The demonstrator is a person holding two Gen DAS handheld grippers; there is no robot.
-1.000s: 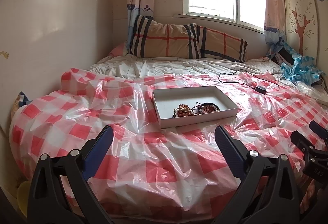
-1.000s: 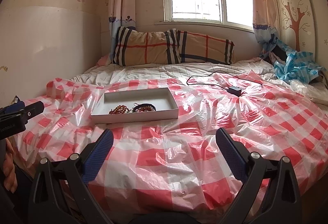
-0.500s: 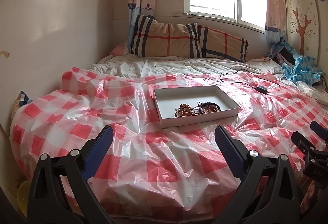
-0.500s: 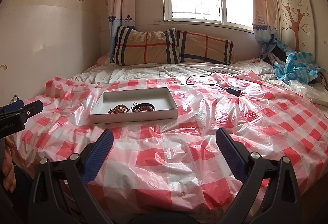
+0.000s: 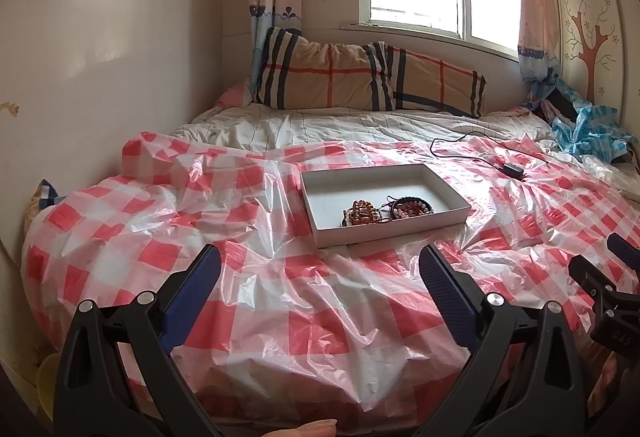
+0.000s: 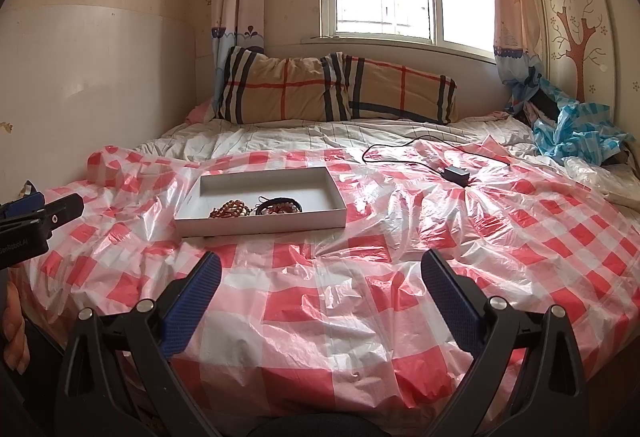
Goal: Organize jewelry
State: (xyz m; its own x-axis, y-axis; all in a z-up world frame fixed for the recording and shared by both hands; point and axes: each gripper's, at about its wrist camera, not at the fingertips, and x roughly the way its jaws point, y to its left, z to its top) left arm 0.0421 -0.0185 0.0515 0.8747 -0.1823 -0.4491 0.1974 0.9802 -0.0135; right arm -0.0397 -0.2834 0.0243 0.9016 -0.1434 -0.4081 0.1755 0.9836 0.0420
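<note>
A shallow white box [image 5: 320,193] [image 6: 320,215] lies on a bed covered with red-and-white checked plastic. Inside it, near the front wall, lie a brown bead bracelet [image 5: 362,213] [image 6: 230,210] and a dark bracelet with red and white beads [image 5: 410,206] [image 6: 280,206]. My left gripper [image 5: 320,269] is open and empty, held above the foot of the bed, short of the box. My right gripper [image 6: 320,271] is open and empty, to the right of the box and short of it. Each gripper shows at the edge of the other's view.
The checked plastic sheet [image 6: 400,237] is wrinkled across the bed. A black charger with its cable [image 6: 456,173] lies right of the box. Two plaid pillows [image 5: 360,77] lean under the window. Blue checked cloth [image 6: 576,133] is piled at far right. A wall runs along the left.
Both views have shifted only slightly; the grippers stay open and empty, and the box and bracelets have not moved.
</note>
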